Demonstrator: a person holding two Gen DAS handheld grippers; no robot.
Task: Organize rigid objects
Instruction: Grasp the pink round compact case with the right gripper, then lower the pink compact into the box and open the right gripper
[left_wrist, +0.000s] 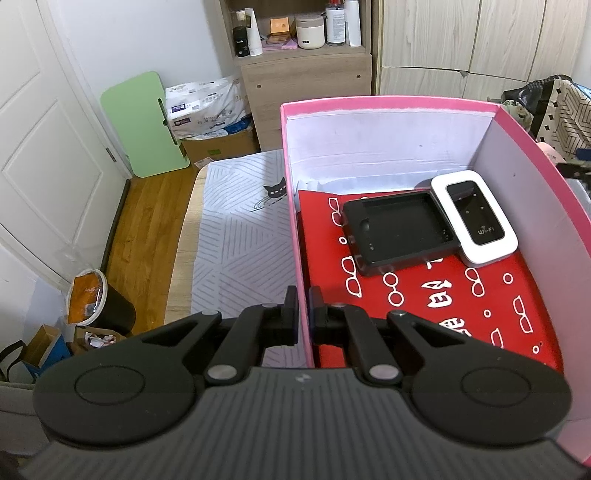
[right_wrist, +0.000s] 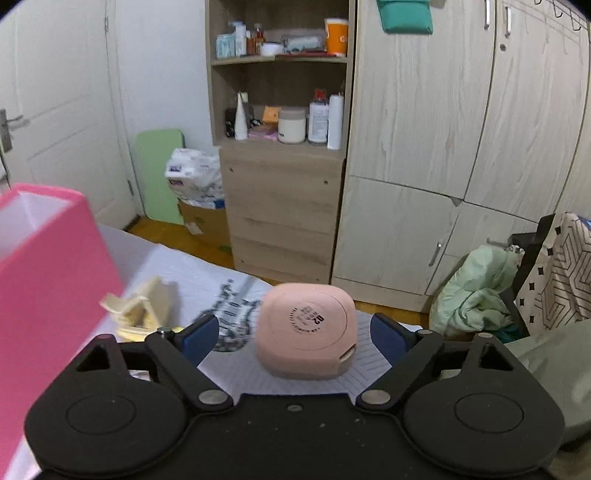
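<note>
pink case (right_wrist: 307, 330) looks stiff, light, smooth; grasp its flat sides. right hand-held gripper (right_wrist: 291, 338) released around it; left hand-held gripper (left_wrist: 303, 314) clenched on pink box (left_wrist: 291, 206) wall.

Both fisheye views are evenly, softly lit, bending straight lines hard toward 3 and 9 o'clock. The right wrist view shows motion blur on the pink box (right_wrist: 48, 266) at 9 o'clock.

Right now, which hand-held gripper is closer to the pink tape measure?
Right. The right hand-held gripper is open around the pink tape measure; the left hand-held gripper clamps the pink box wall.
</note>
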